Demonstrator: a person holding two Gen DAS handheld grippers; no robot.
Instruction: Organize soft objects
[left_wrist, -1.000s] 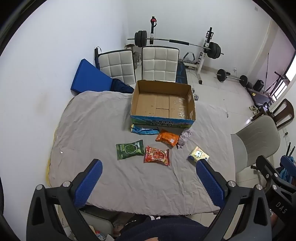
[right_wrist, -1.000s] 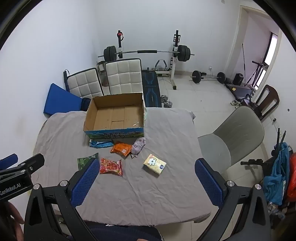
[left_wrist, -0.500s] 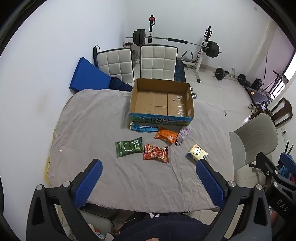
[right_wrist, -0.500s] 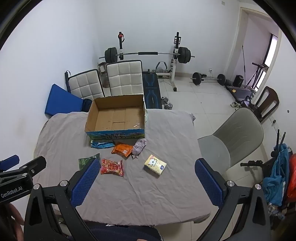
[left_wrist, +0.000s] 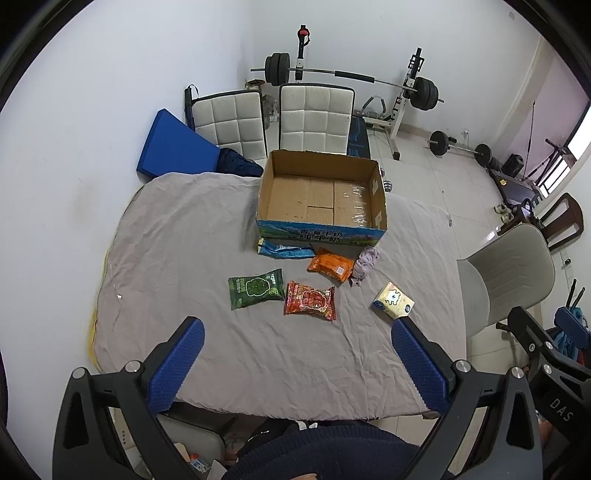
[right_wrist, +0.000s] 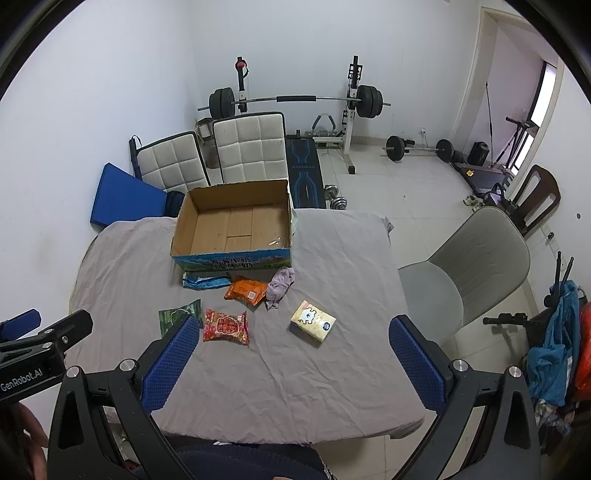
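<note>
Mid-table, just short of the box (left_wrist: 321, 195), lie the packets: red (left_wrist: 310, 301) dead ahead of the left gripper (left_wrist: 295, 354), tissue pack (right_wrist: 313, 322) ahead of the right gripper (right_wrist: 291, 350) (nearer arm). Both gape empty above the near edge.

1. The near half of the grey-covered table (left_wrist: 207, 347) lies bare between both wide-spread grippers and the packets.
2. Across the middle lie a green snack packet (left_wrist: 255, 288), a red snack packet (left_wrist: 310, 301), an orange packet (left_wrist: 331, 264), a crumpled purple cloth (left_wrist: 364, 264) and a tissue pack (left_wrist: 393, 305), with gaps between most.
3. The open cardboard box (left_wrist: 321, 234) stands behind them; its walls block a low approach, its top is open.
4. A blue bag (left_wrist: 284, 250) lies against the box front.
5. A grey chair (right_wrist: 465, 273) stands just beside the table's right edge.
</note>
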